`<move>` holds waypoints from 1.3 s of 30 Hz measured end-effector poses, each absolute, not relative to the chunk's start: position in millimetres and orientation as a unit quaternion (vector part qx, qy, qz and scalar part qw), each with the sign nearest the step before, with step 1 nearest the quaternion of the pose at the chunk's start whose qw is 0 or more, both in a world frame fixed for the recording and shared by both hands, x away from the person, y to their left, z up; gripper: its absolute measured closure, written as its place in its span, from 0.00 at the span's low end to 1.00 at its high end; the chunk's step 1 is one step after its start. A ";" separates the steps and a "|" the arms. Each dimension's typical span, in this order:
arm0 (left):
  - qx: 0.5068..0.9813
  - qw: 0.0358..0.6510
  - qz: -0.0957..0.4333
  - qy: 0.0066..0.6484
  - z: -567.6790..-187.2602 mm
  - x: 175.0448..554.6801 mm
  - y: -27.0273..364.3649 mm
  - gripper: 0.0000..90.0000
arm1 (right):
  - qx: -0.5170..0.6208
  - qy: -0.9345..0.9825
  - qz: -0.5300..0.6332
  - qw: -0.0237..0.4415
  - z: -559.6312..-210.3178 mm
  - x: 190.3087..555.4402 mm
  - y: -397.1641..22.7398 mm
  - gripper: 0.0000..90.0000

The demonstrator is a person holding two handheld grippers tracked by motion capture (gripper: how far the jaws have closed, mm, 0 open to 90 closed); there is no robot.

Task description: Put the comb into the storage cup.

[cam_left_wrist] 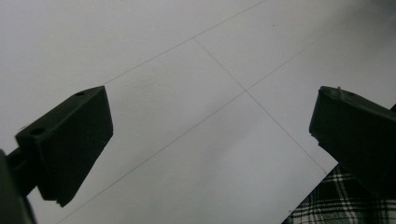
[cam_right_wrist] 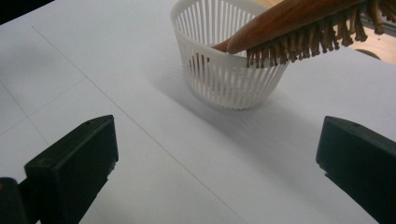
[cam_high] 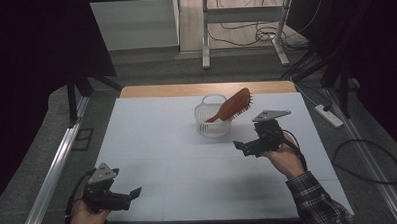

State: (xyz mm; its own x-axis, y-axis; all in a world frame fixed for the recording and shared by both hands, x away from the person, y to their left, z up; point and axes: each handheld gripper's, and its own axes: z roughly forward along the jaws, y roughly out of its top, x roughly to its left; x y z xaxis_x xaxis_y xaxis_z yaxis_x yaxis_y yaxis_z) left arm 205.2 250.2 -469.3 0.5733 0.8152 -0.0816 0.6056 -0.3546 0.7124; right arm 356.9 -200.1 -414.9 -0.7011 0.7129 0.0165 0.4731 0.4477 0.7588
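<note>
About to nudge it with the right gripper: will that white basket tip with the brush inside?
Probably. The basket looks like thin slatted plastic, so likely light. The hairbrush leans on its rim, head overhanging, so a push could topple both.

surface: white table (cam_high: 152, 143) | on it: white slatted basket (cam_high: 210, 122), far centre | contents: wooden hairbrush (cam_high: 232, 106)

Dim, soft frames (corners perhaps vignetted), pale table (cam_high: 162, 143) evenly lit.

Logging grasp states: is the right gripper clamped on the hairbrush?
No, the right gripper is open and empty, short of the hairbrush propped in the basket.
</note>
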 end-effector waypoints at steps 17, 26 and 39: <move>0.802 0.368 0.158 0.444 -467.5 203.0 252.7 0.00 | 0.358 0.836 0.389 0.151 -415.1 341.4 -214.4 0.00; 0.800 0.372 0.155 0.445 -467.7 203.1 253.8 0.00 | 0.362 0.837 0.383 0.151 -418.3 330.9 -225.6 0.00; 0.801 0.372 0.147 0.445 -468.4 204.4 254.4 0.00 | 0.371 0.835 0.377 0.153 -420.0 317.0 -240.6 0.00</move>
State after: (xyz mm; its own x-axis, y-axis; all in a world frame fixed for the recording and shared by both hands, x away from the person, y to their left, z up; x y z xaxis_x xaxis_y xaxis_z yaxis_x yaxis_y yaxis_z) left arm 204.4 254.4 -468.4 0.5607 0.8226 -0.0949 0.6032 -0.3272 0.7273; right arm 317.0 -240.6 -420.0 -0.6780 0.7346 0.0244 0.5038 0.4403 0.7432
